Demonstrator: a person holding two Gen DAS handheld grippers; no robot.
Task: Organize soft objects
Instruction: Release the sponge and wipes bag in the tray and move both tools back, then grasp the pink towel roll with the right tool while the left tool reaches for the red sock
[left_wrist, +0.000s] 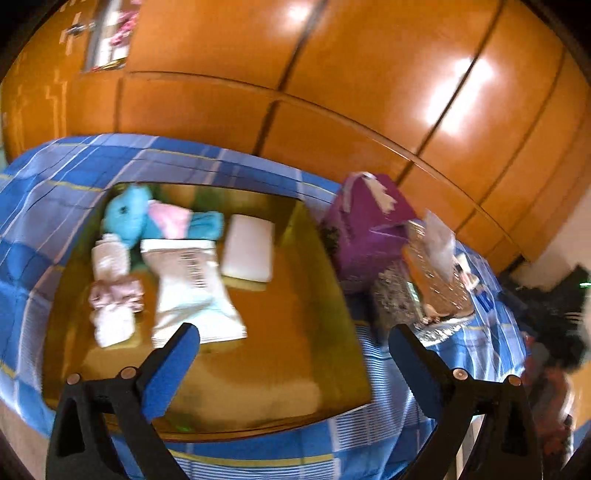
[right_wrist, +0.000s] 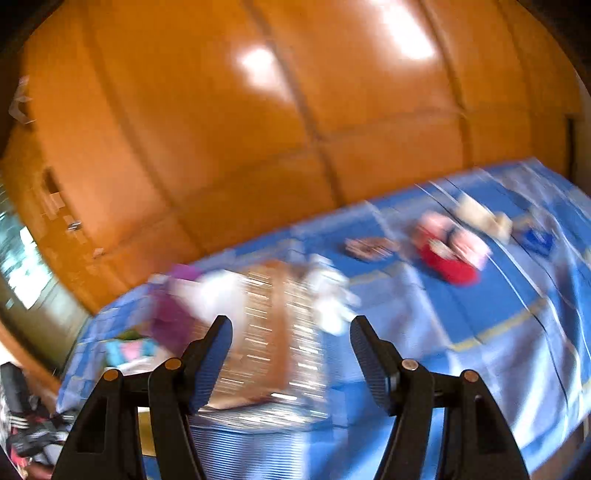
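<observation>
In the left wrist view a yellow-brown tray (left_wrist: 295, 369) lies on the blue checked bedspread (left_wrist: 48, 177). In it sit a turquoise plush toy (left_wrist: 127, 216), a pink cloth (left_wrist: 170, 219), white folded socks (left_wrist: 110, 291), a white packet with print (left_wrist: 192, 288) and a white pad (left_wrist: 249, 251). My left gripper (left_wrist: 291, 373) hangs open above the tray's near half, with nothing between its blue pads. In the blurred right wrist view my right gripper (right_wrist: 291, 362) is open and empty above a shiny wrapped package (right_wrist: 273, 332). A red and pink soft toy (right_wrist: 448, 251) lies farther right.
A purple box (left_wrist: 369, 229) and a glittery packet (left_wrist: 436, 273) stand right of the tray. A round patterned item (right_wrist: 371, 247), a beige item (right_wrist: 484, 216) and a small blue item (right_wrist: 537, 238) lie on the bedspread. An orange wardrobe (left_wrist: 332, 74) stands behind the bed. Dark clothes (right_wrist: 33, 428) lie beside it.
</observation>
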